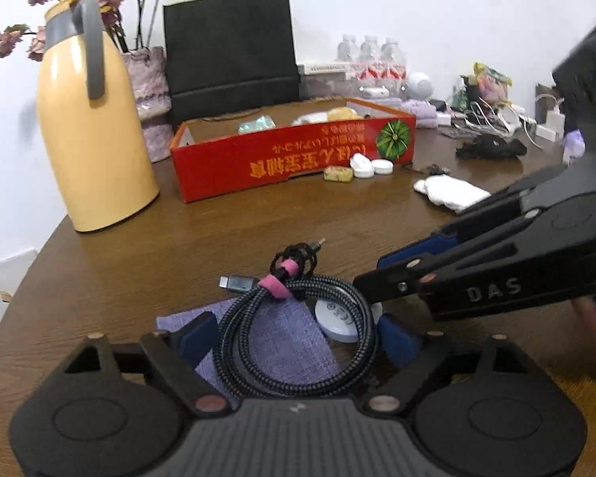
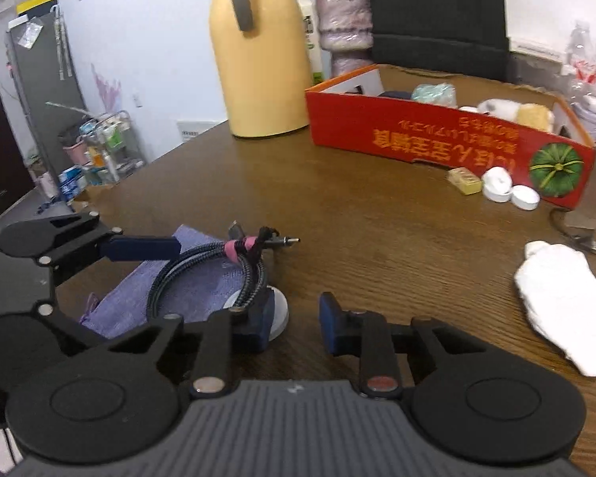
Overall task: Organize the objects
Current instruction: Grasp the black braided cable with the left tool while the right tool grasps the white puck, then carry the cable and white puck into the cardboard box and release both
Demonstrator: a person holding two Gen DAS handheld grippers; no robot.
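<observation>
Left gripper (image 1: 298,338): black frame, blue pads, jaws wide, set either side of the coiled cable without pressing on it.

Coiled black braided cable (image 1: 298,334), bound with pink straps, metal plug ends pointing away; lies partly on a lilac woven cloth (image 1: 282,342) and partly over a round white disc (image 1: 339,320).

Right gripper (image 2: 294,328): same build, jaws narrowed to a small gap with bare table between them; its left pad sits just beside the disc (image 2: 276,314) and the cable loop (image 2: 206,274). In the left wrist view it reaches in from the right (image 1: 367,274).

Round brown wood-grain table (image 1: 218,230): bears everything listed.

Crumpled white tissue wad (image 2: 564,306): on the table, right of the grippers, well apart from the cable.

Small yellowish wrapped block (image 2: 465,181) and two white round caps (image 2: 508,190): touching the box's front wall.

Red cardboard box (image 1: 282,159) with orange printed characters and a green pumpkin picture: open top, holding pale wrapped items.

Cream-yellow thermos jug with grey handle (image 1: 95,131): upright, left of the box.

Black paper bag (image 1: 230,51), vase of dried pink flowers (image 1: 151,79), water bottles (image 1: 371,63): along the wall.
</observation>
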